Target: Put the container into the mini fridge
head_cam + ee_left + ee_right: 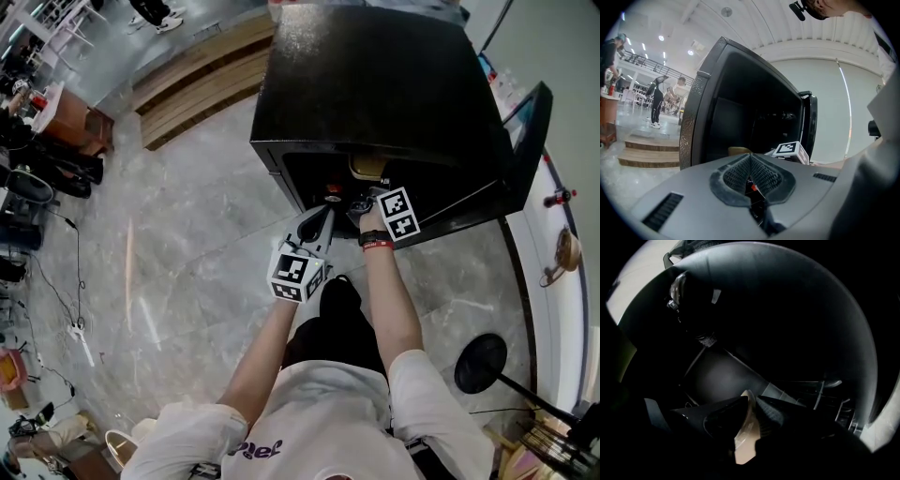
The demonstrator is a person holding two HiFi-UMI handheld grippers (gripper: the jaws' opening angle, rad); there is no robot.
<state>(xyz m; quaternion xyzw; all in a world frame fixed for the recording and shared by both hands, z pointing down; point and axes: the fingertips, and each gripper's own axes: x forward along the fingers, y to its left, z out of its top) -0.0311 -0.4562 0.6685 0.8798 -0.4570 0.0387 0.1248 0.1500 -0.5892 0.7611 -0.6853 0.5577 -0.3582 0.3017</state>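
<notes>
The black mini fridge (pixel 375 84) stands on the grey floor with its door (pixel 525 141) swung open to the right. My right gripper (pixel 352 199) reaches into the fridge mouth, shut on the rim of a pale tan container (pixel 746 430). A part of that container (pixel 368 167) shows just inside the opening. In the right gripper view the dark fridge interior (pixel 726 376) fills the picture. My left gripper (pixel 323 220) hangs just in front of the fridge, shut with nothing between its pads (pixel 764 176). From the left gripper view I see the fridge (pixel 740 108) and the right gripper's marker cube (pixel 790 150).
Wooden steps (pixel 202 80) run behind the fridge at the left. A white counter (pixel 562 253) with small items lines the right side. A black round stand base (pixel 480 363) sits on the floor at the lower right. Cables (pixel 75 328) trail at the left.
</notes>
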